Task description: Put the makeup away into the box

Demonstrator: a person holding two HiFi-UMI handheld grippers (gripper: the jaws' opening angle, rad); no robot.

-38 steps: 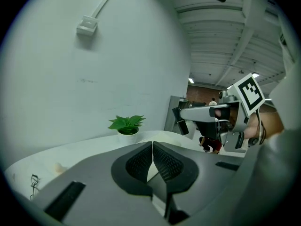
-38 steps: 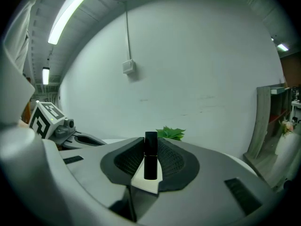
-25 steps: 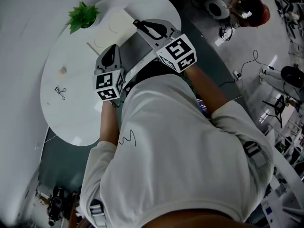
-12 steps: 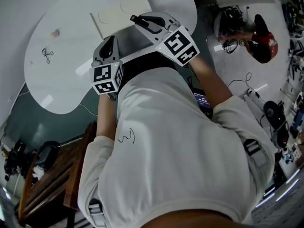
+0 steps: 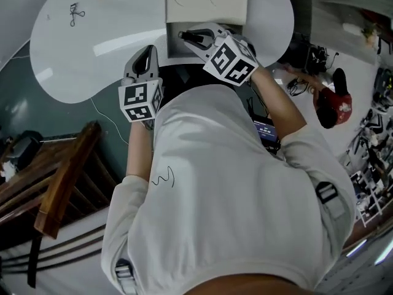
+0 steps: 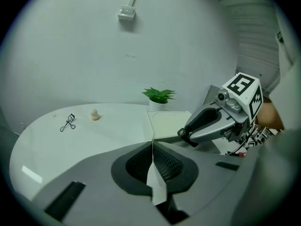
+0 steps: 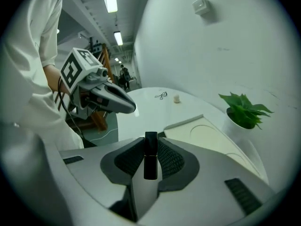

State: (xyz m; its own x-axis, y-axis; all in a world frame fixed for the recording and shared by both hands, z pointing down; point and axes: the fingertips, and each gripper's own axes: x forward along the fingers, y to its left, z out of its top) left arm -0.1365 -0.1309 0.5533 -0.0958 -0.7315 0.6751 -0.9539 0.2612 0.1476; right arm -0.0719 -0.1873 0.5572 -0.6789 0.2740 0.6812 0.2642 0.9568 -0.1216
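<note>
My right gripper (image 7: 150, 144) is clamped on a black makeup tube (image 7: 150, 166), standing upright between the jaws. The box (image 7: 209, 135) is just ahead, slightly right. My left gripper (image 6: 153, 145) is farther off, closed and empty.

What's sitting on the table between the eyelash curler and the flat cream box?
A small beige egg-shaped thing, probably a makeup sponge, stands between the eyelash curler and the cream box. The left gripper view shows it best.
</note>
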